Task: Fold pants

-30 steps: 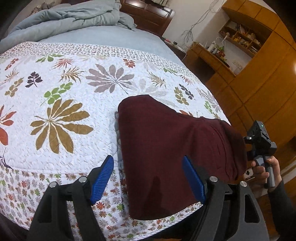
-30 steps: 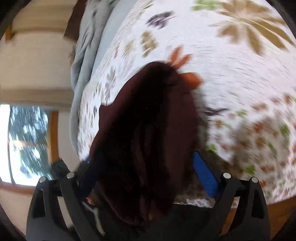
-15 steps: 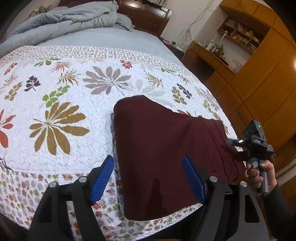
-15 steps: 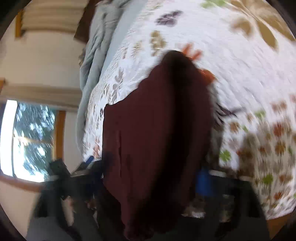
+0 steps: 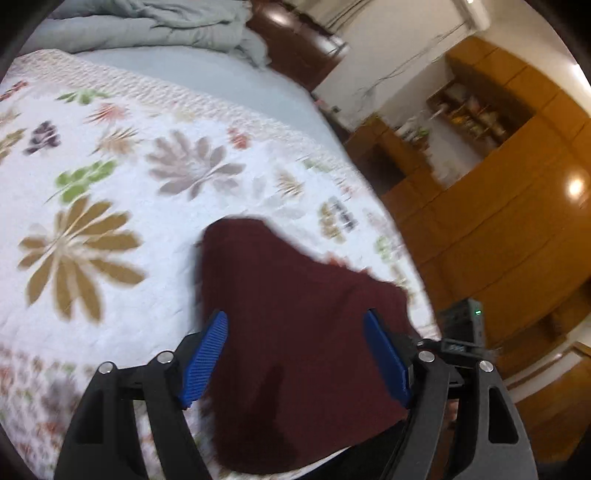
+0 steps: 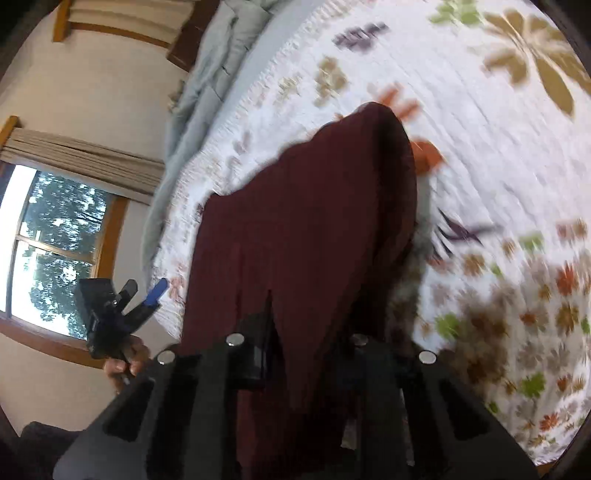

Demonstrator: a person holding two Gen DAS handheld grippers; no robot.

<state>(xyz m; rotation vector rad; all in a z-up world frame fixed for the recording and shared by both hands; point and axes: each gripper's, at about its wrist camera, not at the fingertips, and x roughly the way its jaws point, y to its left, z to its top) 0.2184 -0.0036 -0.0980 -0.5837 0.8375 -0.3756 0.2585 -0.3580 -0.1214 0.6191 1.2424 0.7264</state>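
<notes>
Pants [image 6: 306, 229] now pinched in right tool [image 6: 295, 354], previously loose; left tool [image 5: 295, 354] stays spread.

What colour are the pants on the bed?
Dark maroon pants, plain, no pattern; clearest in the left wrist view.

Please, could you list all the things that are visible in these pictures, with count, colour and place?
pants: one, dark red, folded, at the bed's near edge
quilt: one, white with coloured leaves, covering the bed
duvet: one, grey-blue, bunched at the bed's far end
headboard: one, dark wood, behind the duvet
wardrobe: one, orange-brown wood, beside the bed
window: one, wood-framed, trees outside
left claw: one, black with blue pads, open above the pants
right claw: one, black, shut on the pants' near edge
</notes>
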